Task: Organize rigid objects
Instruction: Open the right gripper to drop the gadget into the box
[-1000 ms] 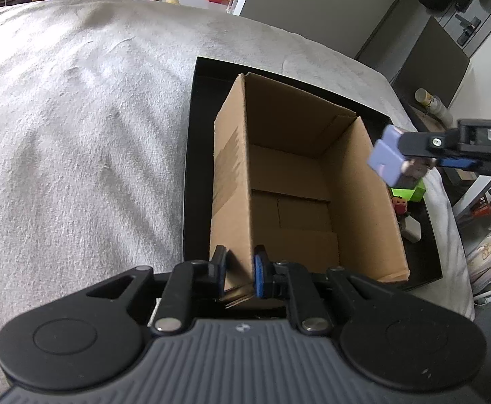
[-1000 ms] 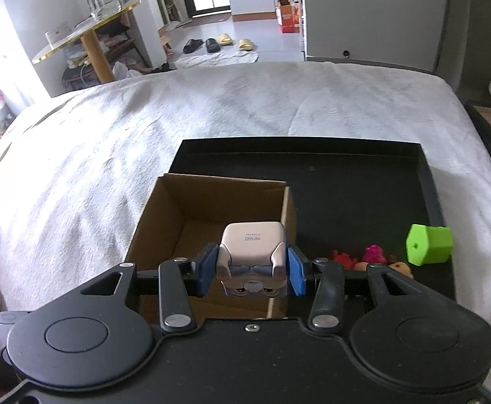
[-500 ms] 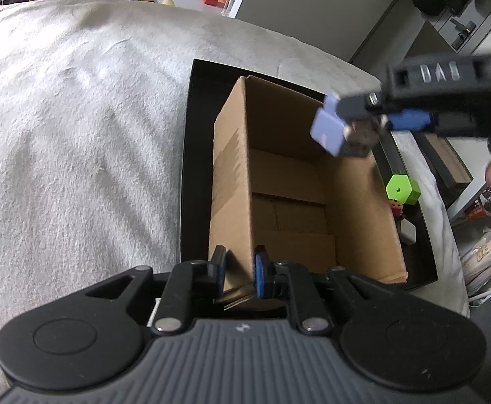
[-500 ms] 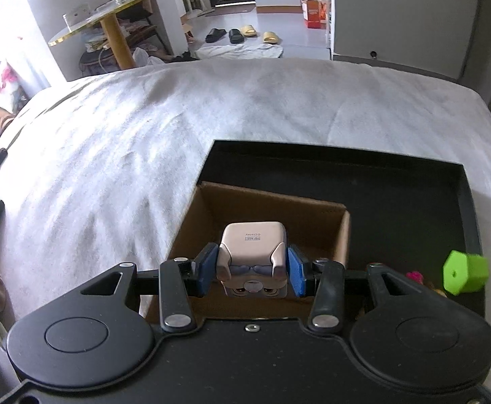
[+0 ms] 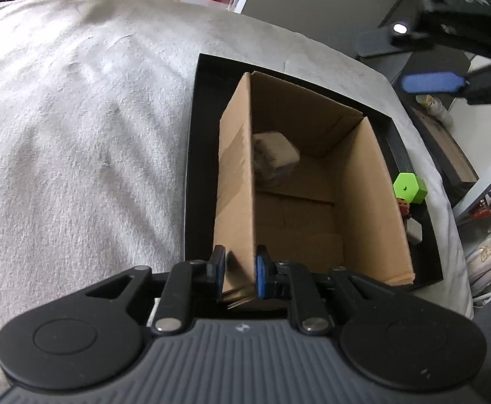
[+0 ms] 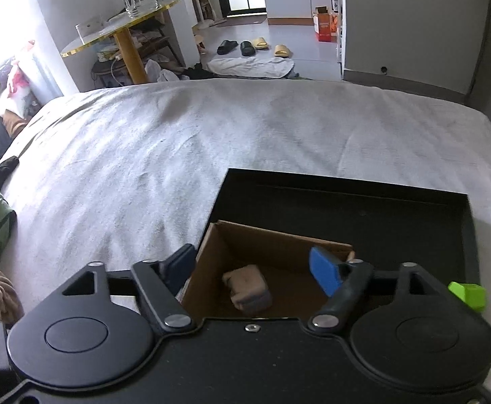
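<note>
My right jaws are opening above the cardboard box (image 6: pixel 272 269), nothing between the blue pads (image 6: pixel 324 274); the beige block (image 6: pixel 247 288) lies loose inside the box, blurred, well below the right gripper (image 6: pixel 252 269). My left gripper (image 5: pixel 238 274) stays out of the sorting: its jaws are clamped on the near corner of the box's left wall, pinning the carton in place on the black tray (image 5: pixel 191 168).

In the left wrist view the beige block (image 5: pixel 274 160) sits against the far left wall of the box, tilted as far as the blur lets me tell.

The coming move, as I judge it, turns on what lies outside the box's right wall. There, on the tray floor, stands the green hexagonal piece (image 5: pixel 408 187), with a small red piece (image 5: pixel 403 207) and a pale block (image 5: pixel 413 230) just beside it, nearer my side. All three are on the right of the box, the side my freed right hand works; the green piece (image 6: pixel 467 294) shows at the right edge of that hand's view, beyond the right pad. The left hand is across the box from them and occupied.

The tray rests on a bed (image 6: pixel 211 141) under a grey-white cover.
</note>
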Tool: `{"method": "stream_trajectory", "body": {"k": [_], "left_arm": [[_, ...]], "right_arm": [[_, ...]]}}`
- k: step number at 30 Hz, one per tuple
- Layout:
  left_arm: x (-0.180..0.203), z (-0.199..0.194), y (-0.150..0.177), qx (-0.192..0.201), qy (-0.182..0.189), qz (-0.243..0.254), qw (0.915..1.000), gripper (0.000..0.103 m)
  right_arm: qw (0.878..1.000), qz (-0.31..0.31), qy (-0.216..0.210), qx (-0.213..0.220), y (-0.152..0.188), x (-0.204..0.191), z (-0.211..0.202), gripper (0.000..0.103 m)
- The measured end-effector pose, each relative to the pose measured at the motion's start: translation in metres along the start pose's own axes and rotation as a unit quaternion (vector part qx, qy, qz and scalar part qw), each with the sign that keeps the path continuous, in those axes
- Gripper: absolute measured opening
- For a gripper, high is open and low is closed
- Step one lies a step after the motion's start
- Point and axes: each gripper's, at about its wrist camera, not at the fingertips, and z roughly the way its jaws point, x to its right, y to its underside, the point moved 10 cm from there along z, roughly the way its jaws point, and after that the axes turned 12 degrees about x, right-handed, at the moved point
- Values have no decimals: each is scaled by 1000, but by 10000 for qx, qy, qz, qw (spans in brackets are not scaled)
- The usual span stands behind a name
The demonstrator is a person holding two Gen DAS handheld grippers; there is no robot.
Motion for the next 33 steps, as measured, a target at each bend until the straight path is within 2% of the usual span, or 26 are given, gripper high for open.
{"method": "stream_trajectory", "body": {"k": [8, 15, 30, 33], "left_arm": [[-1, -1, -1, 1, -71, 28, 10000, 16], [-1, -3, -1, 30, -90, 6, 10000, 16], [2, -6, -5, 129, -323, 19, 9994, 15], [3, -7, -5, 156, -353, 15, 9993, 14]], "right_arm": [[9997, 184, 163, -66, 17, 37, -28, 81], [9987, 277, 413, -61, 36, 75, -51, 89], [9956, 706, 618, 18, 70, 149, -72, 89], [9944, 786, 709, 68, 76, 165, -74, 92]]}}
